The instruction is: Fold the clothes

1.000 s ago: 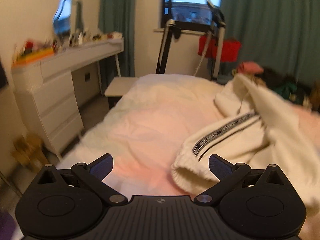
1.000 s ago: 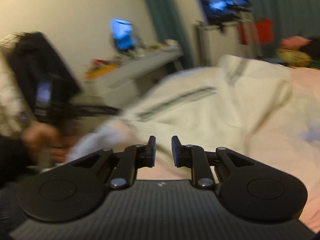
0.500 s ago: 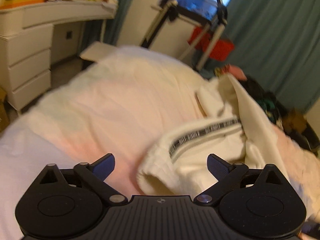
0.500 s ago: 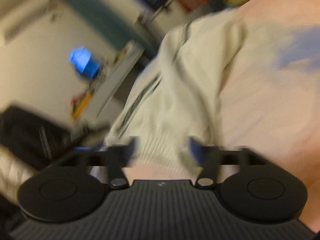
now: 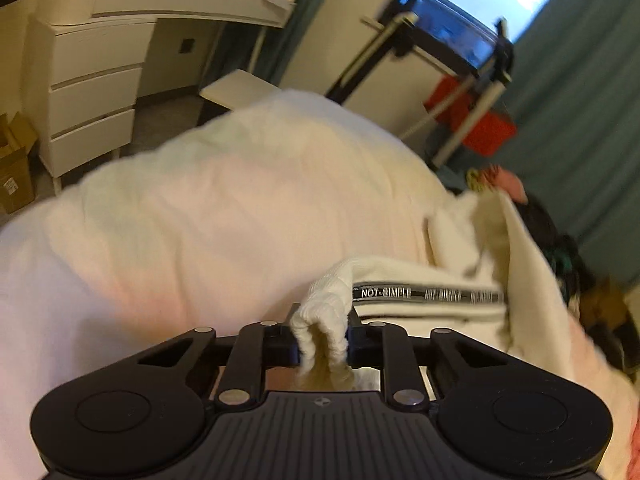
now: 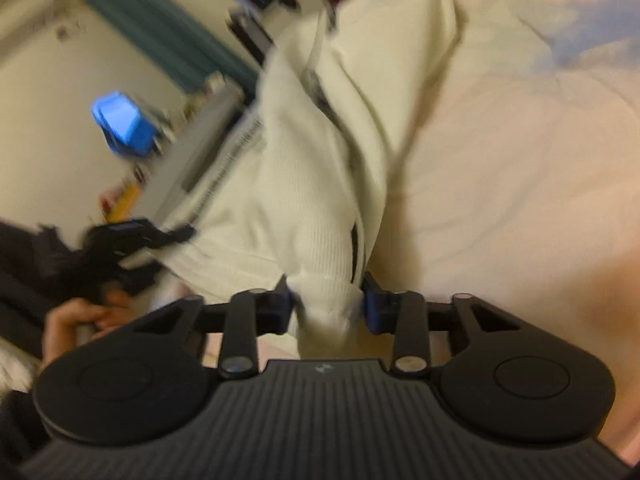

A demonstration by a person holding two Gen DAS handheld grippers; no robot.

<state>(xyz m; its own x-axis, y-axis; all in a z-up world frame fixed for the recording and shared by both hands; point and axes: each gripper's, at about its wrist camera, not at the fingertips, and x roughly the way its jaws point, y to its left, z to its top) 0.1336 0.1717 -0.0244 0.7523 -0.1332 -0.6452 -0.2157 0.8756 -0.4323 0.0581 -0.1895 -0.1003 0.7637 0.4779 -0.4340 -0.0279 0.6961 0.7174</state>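
Note:
A cream sweatshirt (image 5: pixel 436 304) with a black lettered stripe along the sleeve lies on the bed (image 5: pixel 208 216). My left gripper (image 5: pixel 322 342) is shut on its ribbed sleeve cuff (image 5: pixel 324 312). In the right wrist view the same sweatshirt (image 6: pixel 320 168) hangs toward the camera, and my right gripper (image 6: pixel 326 306) is shut on a ribbed edge of it. The left gripper (image 6: pixel 132 240) also shows at the left of that view, held in a hand.
A white desk with drawers (image 5: pixel 92 80) stands left of the bed, with a cardboard box (image 5: pixel 14 168) on the floor. A dark rack (image 5: pixel 448 52) with a red bag (image 5: pixel 472 120) stands by the window. A pile of dark clothes (image 5: pixel 560 248) lies at the bed's right side.
Both grippers were open half a second ago and have now closed on the sweatshirt: the left on the sleeve cuff, the right on a ribbed edge. Both moved in closer to the fabric.

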